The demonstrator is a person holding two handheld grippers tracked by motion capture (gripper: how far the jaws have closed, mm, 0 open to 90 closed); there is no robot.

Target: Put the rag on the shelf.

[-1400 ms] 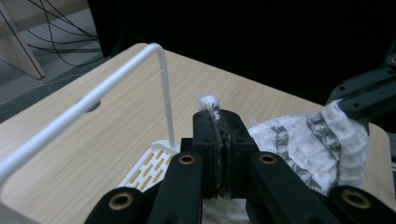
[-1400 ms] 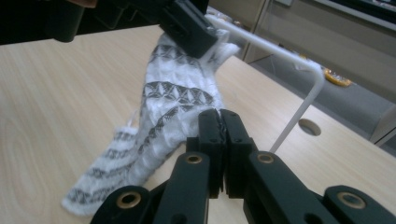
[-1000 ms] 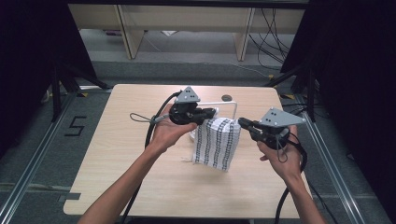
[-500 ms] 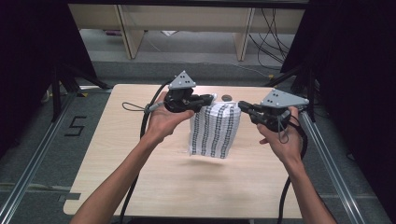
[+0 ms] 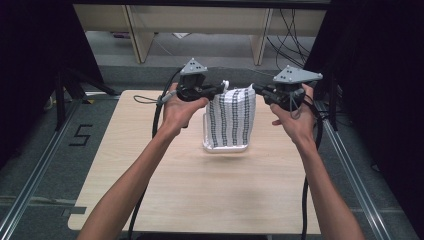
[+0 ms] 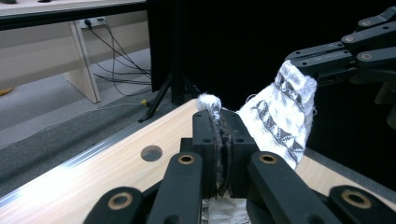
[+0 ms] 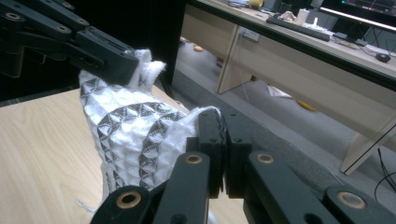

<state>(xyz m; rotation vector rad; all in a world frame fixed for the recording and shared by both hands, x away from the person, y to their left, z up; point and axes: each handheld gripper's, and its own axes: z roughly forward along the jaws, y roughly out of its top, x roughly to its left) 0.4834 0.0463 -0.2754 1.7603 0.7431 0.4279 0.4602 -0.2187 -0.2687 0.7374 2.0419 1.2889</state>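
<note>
A patterned cloth (image 5: pixel 231 119) is pinched at its top corners by the left gripper (image 5: pixel 218 89) and right gripper (image 5: pixel 258 90), hanging stretched between them over the table (image 5: pixel 125 150).

A white cloth (image 5: pixel 231 119) patterned with dark vertical bands of small triangles hangs in the middle of the high view, just above centre. It is stretched upright like a curtain from its two top corners, with its lower edge folded and resting on the desk (image 5: pixel 150 165). Its weave looks waffled and slightly frayed.
</note>
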